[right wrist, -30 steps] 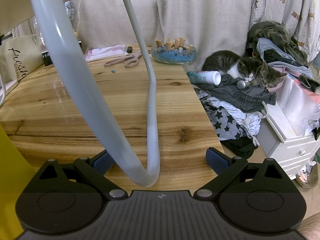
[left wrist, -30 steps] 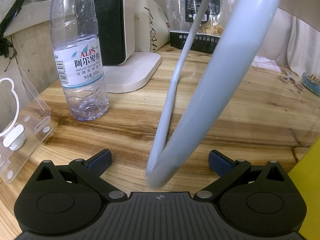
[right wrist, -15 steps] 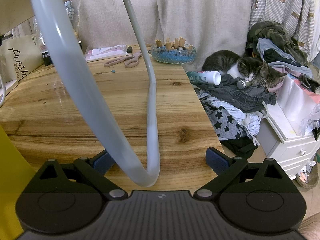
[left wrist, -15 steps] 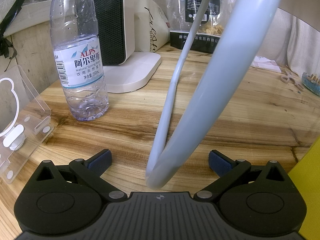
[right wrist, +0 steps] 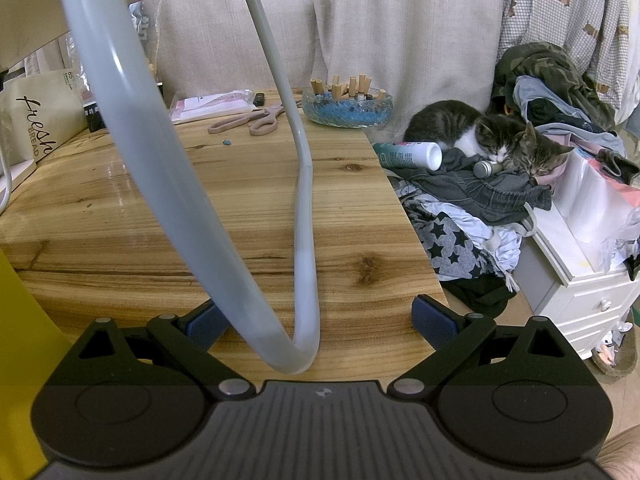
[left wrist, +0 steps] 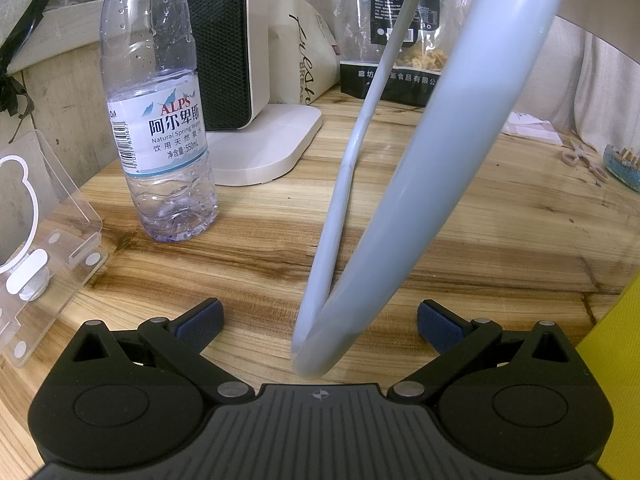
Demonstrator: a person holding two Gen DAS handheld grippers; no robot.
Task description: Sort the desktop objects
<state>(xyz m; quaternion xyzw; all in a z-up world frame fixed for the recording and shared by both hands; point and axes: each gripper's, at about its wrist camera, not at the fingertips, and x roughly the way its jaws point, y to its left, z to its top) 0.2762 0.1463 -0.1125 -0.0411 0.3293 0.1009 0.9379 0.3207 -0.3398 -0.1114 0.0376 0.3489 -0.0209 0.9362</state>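
Note:
My left gripper point(left wrist: 320, 320) is open and empty above the wooden table point(left wrist: 460, 240). A clear ALPS water bottle point(left wrist: 160, 128) stands upright at the left, ahead of it. A clear acrylic stand point(left wrist: 44, 248) sits at the far left edge. My right gripper point(right wrist: 316, 318) is open and empty over the table's near right part point(right wrist: 200, 220). Pink scissors point(right wrist: 248, 118) and a glass ashtray point(right wrist: 346, 106) with blue grit lie at the far end. A pale bent tube point(left wrist: 420, 180) crosses both views close to the cameras; it also shows in the right wrist view point(right wrist: 180, 200).
A white heater point(left wrist: 240, 80) stands behind the bottle, with a bread bag point(left wrist: 308, 56) and a snack bag point(left wrist: 400, 52) beside it. Right of the table lie a clothes pile point(right wrist: 480, 208), two kittens point(right wrist: 500, 140), a white bottle point(right wrist: 408, 156) and a white cabinet point(right wrist: 580, 272). A yellow object point(right wrist: 20, 340) is at the left.

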